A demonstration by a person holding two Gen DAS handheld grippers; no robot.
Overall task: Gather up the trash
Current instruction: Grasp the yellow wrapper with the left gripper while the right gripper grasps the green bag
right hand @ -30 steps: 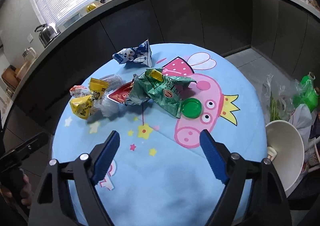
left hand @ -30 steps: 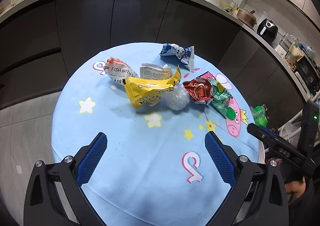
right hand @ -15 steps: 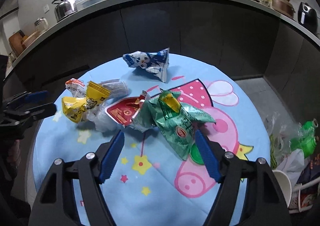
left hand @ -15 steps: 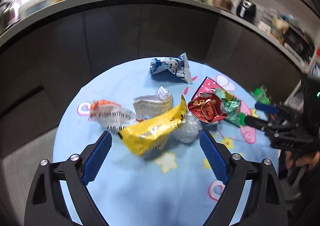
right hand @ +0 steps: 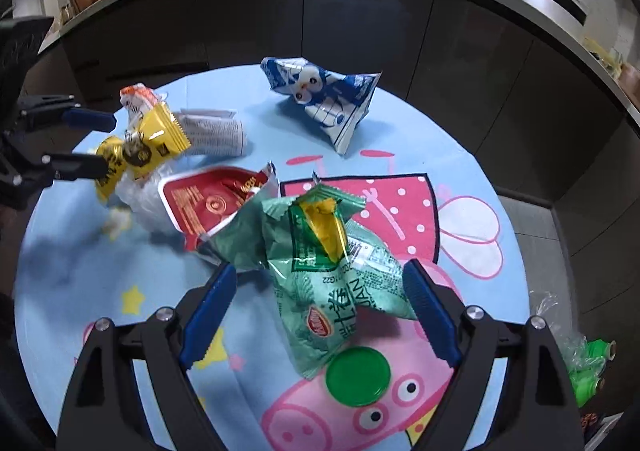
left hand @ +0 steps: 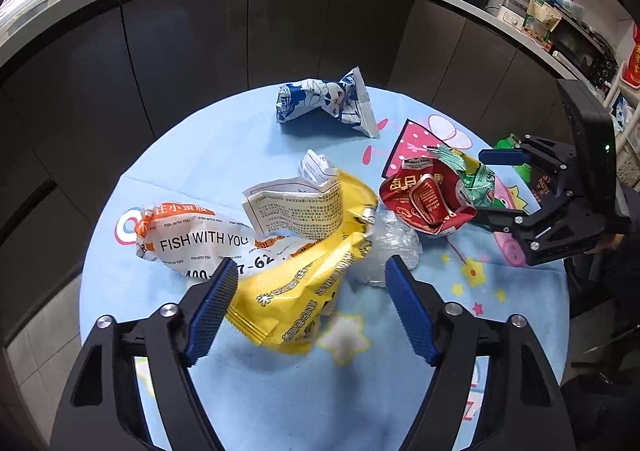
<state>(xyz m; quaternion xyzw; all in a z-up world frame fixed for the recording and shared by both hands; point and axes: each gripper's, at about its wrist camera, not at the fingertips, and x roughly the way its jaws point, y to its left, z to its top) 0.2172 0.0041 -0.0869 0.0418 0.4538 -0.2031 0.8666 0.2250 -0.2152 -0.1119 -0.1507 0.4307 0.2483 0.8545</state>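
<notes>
Snack wrappers lie on a round table with a blue cartoon cloth (left hand: 280,403). My left gripper (left hand: 310,293) is open, its blue pads either side of a yellow bag (left hand: 304,283), beside a white "FISH WITH YOU" bag (left hand: 192,239), a printed paper wrapper (left hand: 296,207) and a clear plastic wad (left hand: 394,243). My right gripper (right hand: 320,305) is open around a green chip bag (right hand: 332,275), with a red wrapper (right hand: 208,203) just beyond. A blue-and-white bag (right hand: 324,99) lies at the far side. A green lid (right hand: 357,376) lies below the green bag.
Dark cabinets under a curved counter (left hand: 248,31) ring the table's far side. A clear bag with green bottles (right hand: 580,367) sits on the floor at the right. The other gripper shows in each view, the right gripper (left hand: 560,203) and the left gripper (right hand: 44,147).
Both grippers have moved forward and down onto the pile. The left now straddles the yellow bag, the right straddles the green bag. Both stay open.
</notes>
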